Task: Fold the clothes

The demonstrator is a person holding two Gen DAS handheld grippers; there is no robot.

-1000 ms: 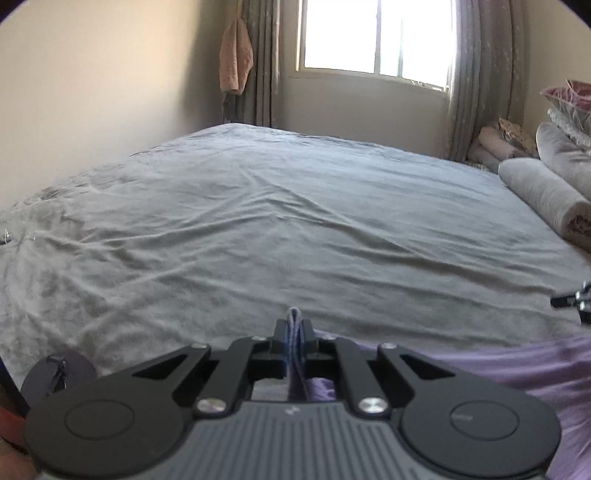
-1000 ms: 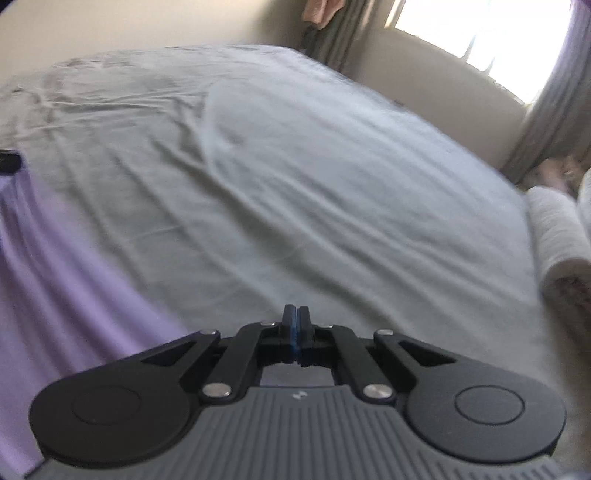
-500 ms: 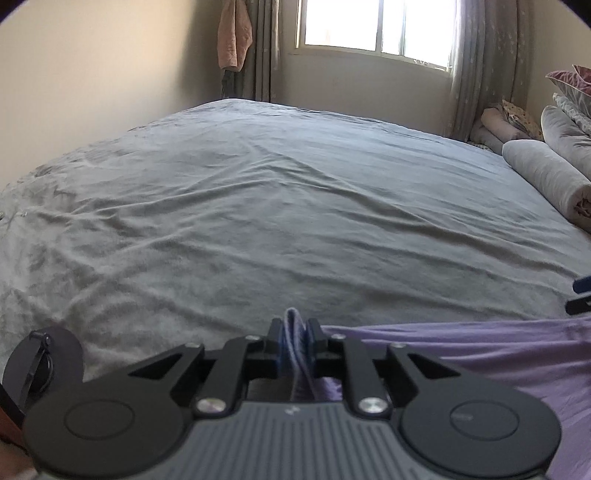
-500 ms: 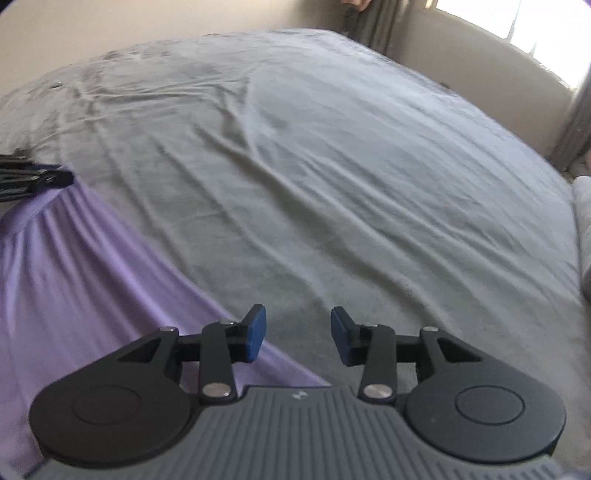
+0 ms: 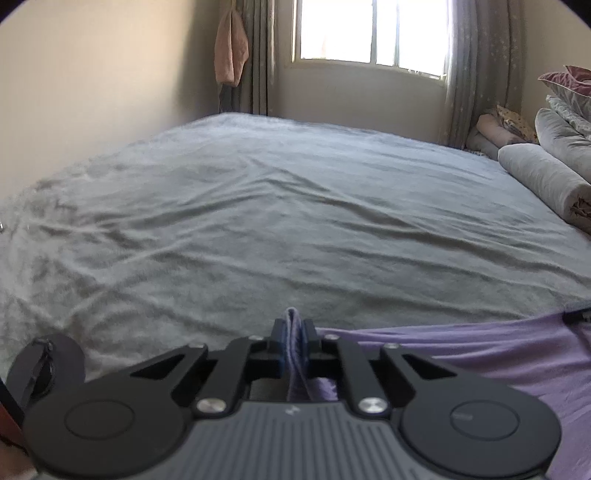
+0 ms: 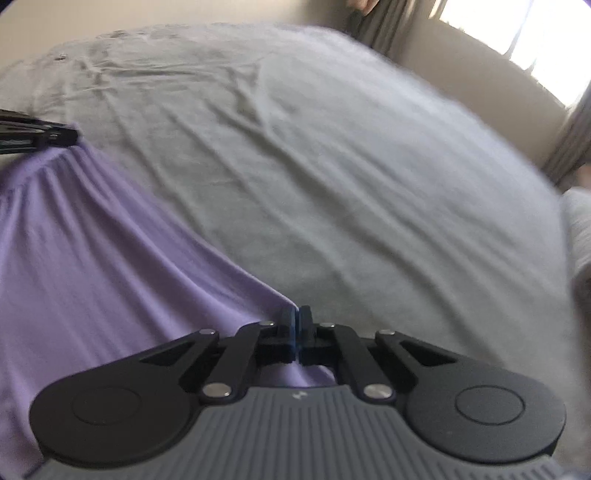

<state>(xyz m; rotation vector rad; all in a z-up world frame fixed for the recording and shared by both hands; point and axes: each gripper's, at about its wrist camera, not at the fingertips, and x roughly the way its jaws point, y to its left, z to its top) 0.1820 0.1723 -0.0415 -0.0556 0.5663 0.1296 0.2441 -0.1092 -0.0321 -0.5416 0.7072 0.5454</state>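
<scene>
Your left gripper (image 5: 294, 334) is closing, a bunched fold of the purple garment (image 5: 461, 354) pinched between its pads. Your right gripper (image 6: 295, 325) is clamped tight on another edge of the same cloth, which stretches taut between the two tools just above the grey bedspread (image 5: 295, 206). Rolled bedding (image 5: 543, 181) is piled at the far right, below a bright window (image 5: 369, 31).

Grey-covered bed (image 5: 295, 221) under a bright curtained window (image 5: 369, 33); perhaps a towel (image 5: 231, 51) hangs in the corner.
</scene>
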